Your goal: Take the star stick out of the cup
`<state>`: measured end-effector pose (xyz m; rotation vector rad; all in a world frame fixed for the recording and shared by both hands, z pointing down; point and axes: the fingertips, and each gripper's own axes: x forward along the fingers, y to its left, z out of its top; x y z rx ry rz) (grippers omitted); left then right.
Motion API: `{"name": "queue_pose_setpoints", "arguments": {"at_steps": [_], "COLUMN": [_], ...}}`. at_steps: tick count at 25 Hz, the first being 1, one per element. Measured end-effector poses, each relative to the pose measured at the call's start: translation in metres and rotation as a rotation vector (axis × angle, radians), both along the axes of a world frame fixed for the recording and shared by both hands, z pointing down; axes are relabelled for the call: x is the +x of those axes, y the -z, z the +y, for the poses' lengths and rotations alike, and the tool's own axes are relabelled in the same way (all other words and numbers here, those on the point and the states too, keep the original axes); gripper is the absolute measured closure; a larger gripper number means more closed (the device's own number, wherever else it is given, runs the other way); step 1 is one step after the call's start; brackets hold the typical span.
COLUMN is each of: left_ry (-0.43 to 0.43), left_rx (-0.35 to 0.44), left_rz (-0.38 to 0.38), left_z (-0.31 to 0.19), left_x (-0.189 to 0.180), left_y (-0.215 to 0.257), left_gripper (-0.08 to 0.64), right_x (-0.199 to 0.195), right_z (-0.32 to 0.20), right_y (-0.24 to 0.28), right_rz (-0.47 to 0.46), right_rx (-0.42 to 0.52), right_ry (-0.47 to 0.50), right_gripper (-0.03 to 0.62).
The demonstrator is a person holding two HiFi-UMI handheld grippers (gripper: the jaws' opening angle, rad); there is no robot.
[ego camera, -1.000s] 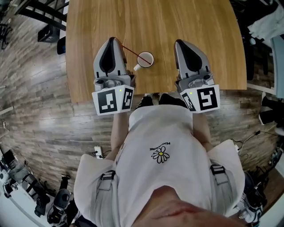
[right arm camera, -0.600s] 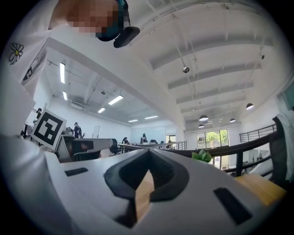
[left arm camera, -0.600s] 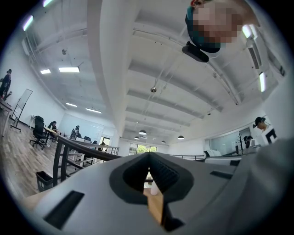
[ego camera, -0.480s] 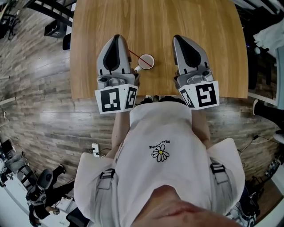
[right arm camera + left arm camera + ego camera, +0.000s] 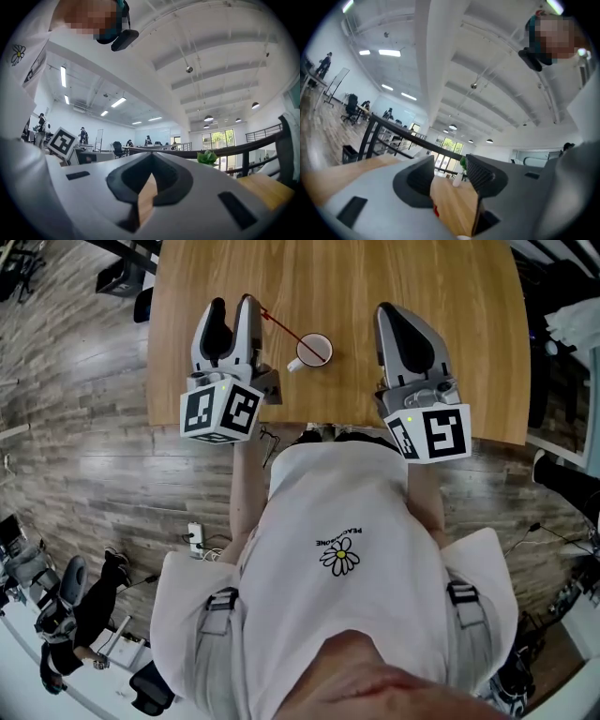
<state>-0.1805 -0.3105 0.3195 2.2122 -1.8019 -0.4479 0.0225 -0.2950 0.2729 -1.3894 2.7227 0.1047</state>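
Observation:
A white cup stands on the wooden table between my two grippers. A thin red stick leans out of it up and to the left, its far end right beside the inner finger of my left gripper. That gripper's jaws are opening and stand wide apart. In the left gripper view only a small red bit shows low in the gap, with no pad pressing on it. My right gripper rests to the right of the cup, shut and empty.
The table's near edge runs just behind both grippers, with the person's body directly below it. Wood floor lies to the left, with black furniture legs at the table's far left corner. Dark clutter lines the right side.
The left gripper's jaws have gone from shut to wide apart, and the gripper has shifted left and rolled. The cup, the stick and the right gripper have stayed in place.

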Motion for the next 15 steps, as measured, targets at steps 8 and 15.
{"name": "queue_pose_setpoints", "arguments": {"at_steps": [8, 15], "left_ry": [-0.065, -0.140], "left_rx": [-0.286, -0.471], "left_rz": [0.196, 0.296], "left_z": [0.007, 0.008], "left_x": [0.018, 0.046], "left_y": [-0.129, -0.190], "left_gripper": [0.348, 0.381], "right_x": [-0.005, 0.004], "right_z": [0.001, 0.002], "right_y": [-0.008, -0.012], "right_rz": [0.016, 0.049], "right_rx": [-0.023, -0.039], "right_ry": [0.017, -0.014], "right_gripper": [0.584, 0.584]}}
